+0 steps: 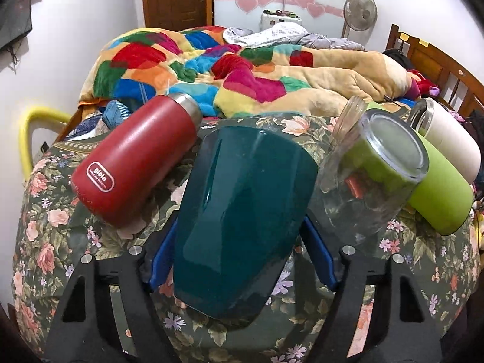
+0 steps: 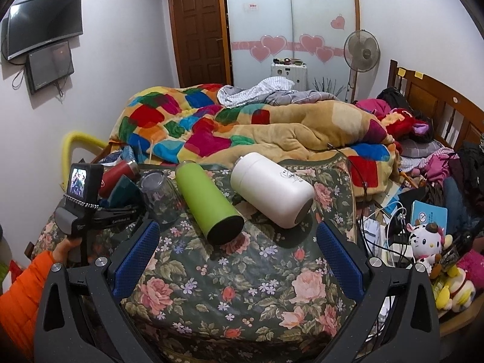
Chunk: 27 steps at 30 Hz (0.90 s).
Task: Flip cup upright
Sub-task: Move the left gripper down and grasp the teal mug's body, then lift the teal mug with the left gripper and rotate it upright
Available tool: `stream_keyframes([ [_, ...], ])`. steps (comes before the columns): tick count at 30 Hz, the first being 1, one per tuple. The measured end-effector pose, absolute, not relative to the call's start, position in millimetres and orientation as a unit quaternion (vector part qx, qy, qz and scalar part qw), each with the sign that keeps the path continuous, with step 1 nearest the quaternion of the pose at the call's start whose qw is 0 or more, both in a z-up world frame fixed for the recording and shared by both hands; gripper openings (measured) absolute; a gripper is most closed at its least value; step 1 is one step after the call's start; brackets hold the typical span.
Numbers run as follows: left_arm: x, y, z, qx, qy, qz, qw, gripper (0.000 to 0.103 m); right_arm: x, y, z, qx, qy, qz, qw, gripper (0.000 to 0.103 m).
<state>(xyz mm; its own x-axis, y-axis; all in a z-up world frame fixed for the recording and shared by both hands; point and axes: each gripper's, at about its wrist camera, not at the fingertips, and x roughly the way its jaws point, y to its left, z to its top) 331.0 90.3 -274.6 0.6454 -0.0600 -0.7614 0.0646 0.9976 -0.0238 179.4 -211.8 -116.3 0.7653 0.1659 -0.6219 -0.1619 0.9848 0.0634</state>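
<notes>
Tongs of the left hand (image 1: 242, 260) pinch one dark teal cup (image 1: 242, 220) between the two blue pads (image 1: 320, 257), which press on its sides; the cup is tilted, its far end leaning away over the floral cloth (image 1: 45, 242) of the counter. Five vessels can be counted in all: this teal cup, one red bottle (image 1: 136, 160) lying on its side just to the left of it, one clear glass (image 1: 357, 187) just to the right, one green bottle (image 2: 208, 205) lying on its side, and one white bottle (image 2: 272, 190) also lying, close beside the green one. Right tongs (image 2: 239, 257) are spread wide apart above the cloth with nothing between the pads. Behind the counter is one bed with a colourful patchwork blanket (image 2: 196, 121).
</notes>
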Motion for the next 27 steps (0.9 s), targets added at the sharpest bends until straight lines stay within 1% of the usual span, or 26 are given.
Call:
stream_keyframes([
  [6, 316.1, 87.0, -271.1, 0.012, 0.423, -0.014, 0.906, 0.075, 175.5, -211.1, -113.2, -0.002, 0.328, 0.086, 0.941, 0.103],
  [11, 288.2, 83.5, -254.1, 0.013, 0.412, -0.013, 0.911, 0.073, 170.2, -210.4, -110.8, -0.003, 0.323, 0.091, 0.942, 0.103],
  [22, 232.3, 48.0, -189.9, 0.024, 0.350, -0.052, 0.935, 0.072, 153.9, -208.8, -103.3, -0.005, 0.304, 0.105, 0.947, 0.103],
  [27, 221.6, 17.3, -174.2, 0.030, 0.327, -0.086, 0.941, 0.072, 148.0, -214.0, -101.7, -0.004, 0.297, 0.101, 0.950, 0.103],
])
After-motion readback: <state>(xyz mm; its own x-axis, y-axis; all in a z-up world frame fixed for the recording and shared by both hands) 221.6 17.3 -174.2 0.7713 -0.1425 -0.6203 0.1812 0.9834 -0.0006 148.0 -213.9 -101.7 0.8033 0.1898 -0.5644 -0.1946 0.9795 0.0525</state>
